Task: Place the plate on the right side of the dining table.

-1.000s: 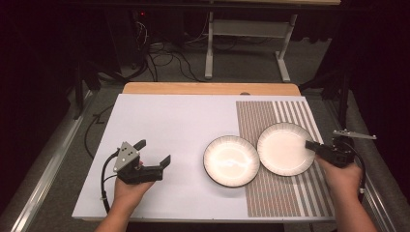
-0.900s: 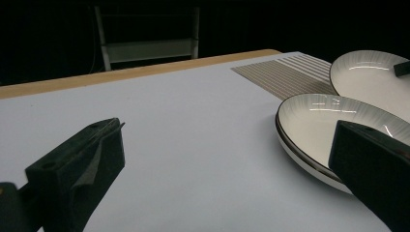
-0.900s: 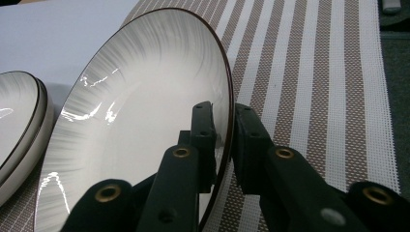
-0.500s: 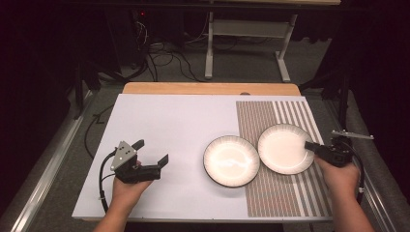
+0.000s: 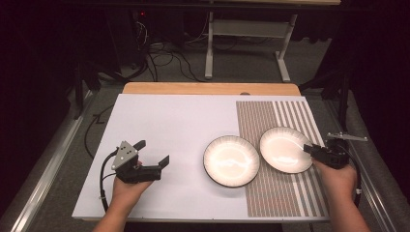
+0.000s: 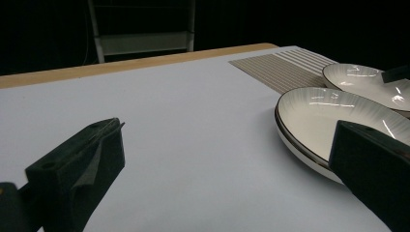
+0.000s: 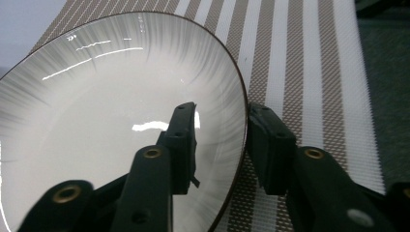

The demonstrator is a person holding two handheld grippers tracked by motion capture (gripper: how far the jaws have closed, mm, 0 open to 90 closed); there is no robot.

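Observation:
Two white plates with dark rims lie side by side. The left plate (image 5: 231,160) (image 6: 333,116) straddles the edge of the striped mat, and the right plate (image 5: 285,150) (image 7: 121,121) (image 6: 362,82) rests on the mat. My right gripper (image 5: 307,149) (image 7: 222,110) straddles the right plate's near right rim, one jaw inside and one outside. Its jaws have just been opening, and a gap shows on both sides of the rim. My left gripper (image 5: 153,152) (image 6: 229,140) hovers wide open over the bare white surface left of the plates, holding nothing.
A brown-and-white striped mat (image 5: 270,193) covers the right part of the white tabletop (image 5: 169,121). A wooden strip (image 5: 208,88) runs along the far edge. Cables and a metal stand's legs lie on the floor beyond the table.
The right gripper's jaws have parted from the right plate's rim, and the plate looks slightly lower and flatter. The left hand and gripper have not moved.

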